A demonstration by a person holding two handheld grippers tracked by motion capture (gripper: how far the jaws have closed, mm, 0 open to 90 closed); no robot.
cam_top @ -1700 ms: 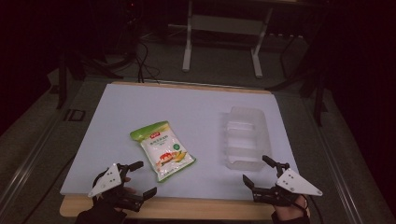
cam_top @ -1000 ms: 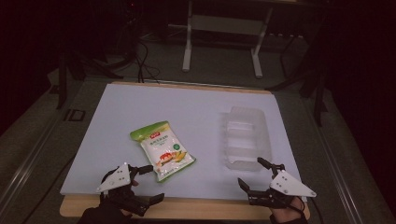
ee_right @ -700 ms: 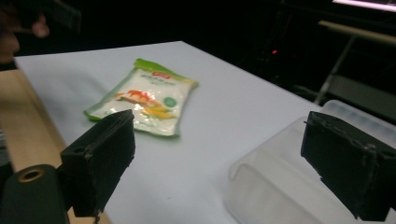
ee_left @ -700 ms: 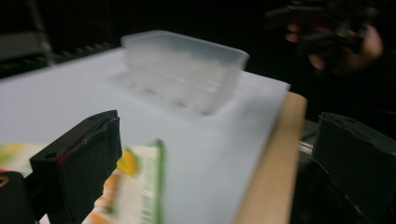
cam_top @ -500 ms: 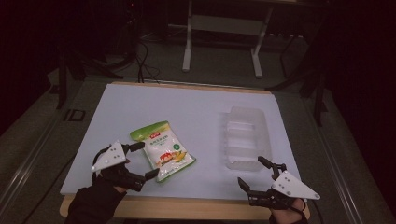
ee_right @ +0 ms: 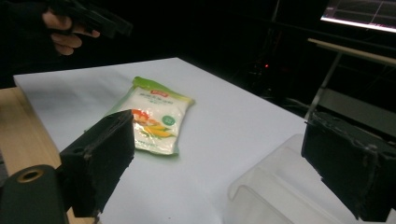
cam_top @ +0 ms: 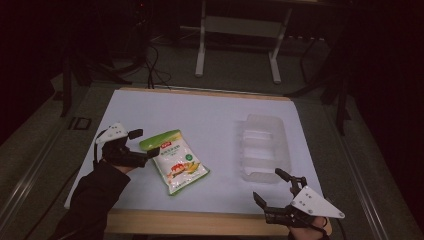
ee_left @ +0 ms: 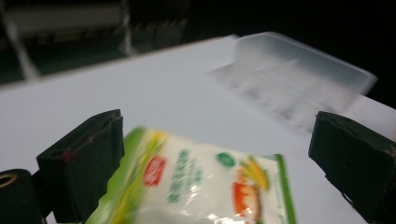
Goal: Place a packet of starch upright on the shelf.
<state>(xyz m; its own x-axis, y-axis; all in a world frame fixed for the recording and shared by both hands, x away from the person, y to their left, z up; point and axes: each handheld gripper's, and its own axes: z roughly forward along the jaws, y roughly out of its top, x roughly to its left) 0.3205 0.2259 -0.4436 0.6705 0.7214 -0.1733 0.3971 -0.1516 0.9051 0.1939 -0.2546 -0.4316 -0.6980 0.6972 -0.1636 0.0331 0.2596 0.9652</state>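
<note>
Left tongs (cam_top: 142,142) gape wide at the green-white snack pouch (cam_top: 175,161), lying flat left of centre on the white worktop (cam_top: 200,115); right tongs (cam_top: 274,187) wide, near the front edge beside the clear tray (cam_top: 263,147).

Left gripper view: pouch (ee_left: 201,186) blurred, print unreadable, cut off below.

Right gripper view: left hand (ee_right: 65,35) raised, dim.

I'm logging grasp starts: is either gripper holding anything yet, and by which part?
Nothing is held. The left gripper is open at the snack bag's top edge; the right gripper is open too.
</note>
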